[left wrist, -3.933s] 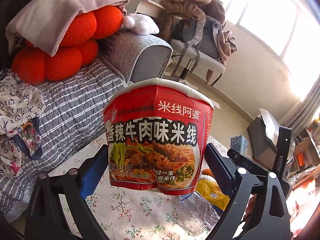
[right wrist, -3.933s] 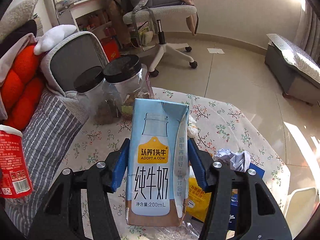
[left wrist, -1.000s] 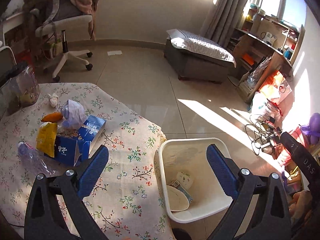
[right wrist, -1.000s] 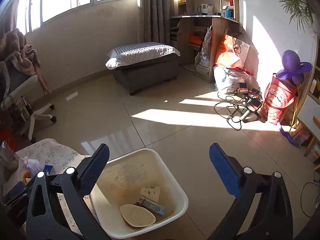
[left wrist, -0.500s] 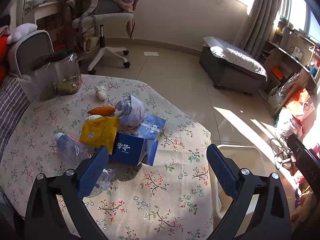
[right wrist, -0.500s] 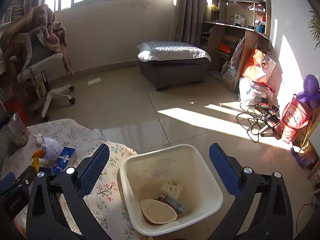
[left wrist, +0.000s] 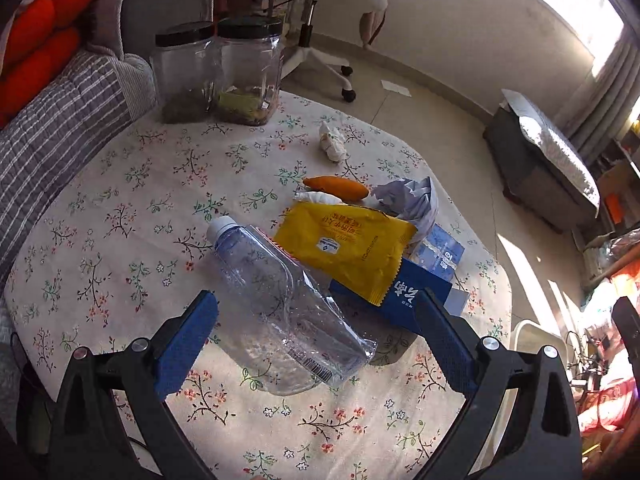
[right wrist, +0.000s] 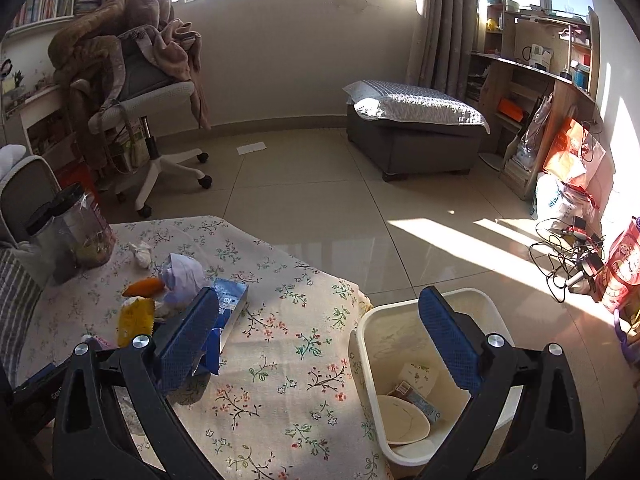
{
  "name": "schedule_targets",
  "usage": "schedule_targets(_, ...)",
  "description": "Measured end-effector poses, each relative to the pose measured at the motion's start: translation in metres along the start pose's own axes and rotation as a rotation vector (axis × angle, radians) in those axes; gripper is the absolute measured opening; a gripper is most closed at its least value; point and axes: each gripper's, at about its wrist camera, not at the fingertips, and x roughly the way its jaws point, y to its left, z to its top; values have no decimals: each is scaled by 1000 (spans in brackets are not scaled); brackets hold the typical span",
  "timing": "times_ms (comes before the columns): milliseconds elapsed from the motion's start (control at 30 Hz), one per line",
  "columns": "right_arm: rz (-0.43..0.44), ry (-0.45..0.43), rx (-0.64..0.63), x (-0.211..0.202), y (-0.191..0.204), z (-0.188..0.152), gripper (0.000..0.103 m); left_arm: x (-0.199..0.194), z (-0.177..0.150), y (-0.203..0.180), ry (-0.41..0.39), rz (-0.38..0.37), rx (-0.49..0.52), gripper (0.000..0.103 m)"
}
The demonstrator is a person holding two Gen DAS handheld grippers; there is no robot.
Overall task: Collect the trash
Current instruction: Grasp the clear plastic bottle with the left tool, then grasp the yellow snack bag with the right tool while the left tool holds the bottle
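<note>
My left gripper [left wrist: 316, 336] stands open above a crushed clear plastic bottle [left wrist: 280, 304] lying on the floral tablecloth [left wrist: 120, 216]. Beyond the bottle lie a yellow snack packet [left wrist: 348, 244], a blue carton [left wrist: 404, 292], crumpled paper [left wrist: 412, 200], an orange peel-like piece [left wrist: 336, 187] and a small white wad [left wrist: 332, 142]. My right gripper [right wrist: 316, 336] is open and empty, over the table's edge beside the cream trash bin [right wrist: 368, 344] on the floor. In the bin lie the noodle cup and the milk carton [right wrist: 416, 396]. The same heap of trash [right wrist: 180, 276] shows at left in the right wrist view.
Two clear jars with black lids [left wrist: 224, 68] stand at the table's far side, next to a grey sofa [left wrist: 60, 120]. An office chair [right wrist: 152, 92] draped with clothes, a grey ottoman [right wrist: 416, 132], cables [right wrist: 568, 252] and bags stand on the tiled floor.
Both grippers let the noodle cup and milk carton go into the bin. My left gripper has swung back from the bin and come down over the bottle; the right has turned towards the table.
</note>
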Motion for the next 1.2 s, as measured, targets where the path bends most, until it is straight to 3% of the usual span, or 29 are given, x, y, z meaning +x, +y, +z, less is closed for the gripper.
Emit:
schedule_targets(200, 20, 2, -40, 5, 29, 0, 96, 36, 6, 41, 114, -1, -199, 95)
schedule_targets(433, 23, 27, -9, 13, 26, 3, 96, 78, 4, 39, 253, -48, -323, 94)
schedule_targets(567, 30, 46, -6, 17, 25, 3, 96, 98, -3, 39, 330, -135, -382, 71)
schedule_targets(700, 89, 90, -44, 28, 35, 0, 96, 74, 3, 54, 276, -164, -343, 69)
schedule_targets(833, 251, 223, -126, 53, 63, 0, 96, 20, 27, 74, 184, -189, -263, 62)
schedule_targets(900, 319, 273, -148, 65, 78, 2, 96, -12, 38, 83, 107, -197, -228, 44)
schedule_targets(967, 400, 336, -171, 80, 96, 3, 96, -40, 45, 88, 47, -208, -192, 15)
schedule_targets(1100, 445, 413, -223, 106, 125, -5, 96, -59, 56, 92, -19, -205, -100, 16)
schedule_targets(1200, 469, 399, -199, 105, 126, -8, 95, -31, 54, 104, 83, -188, -78, 22)
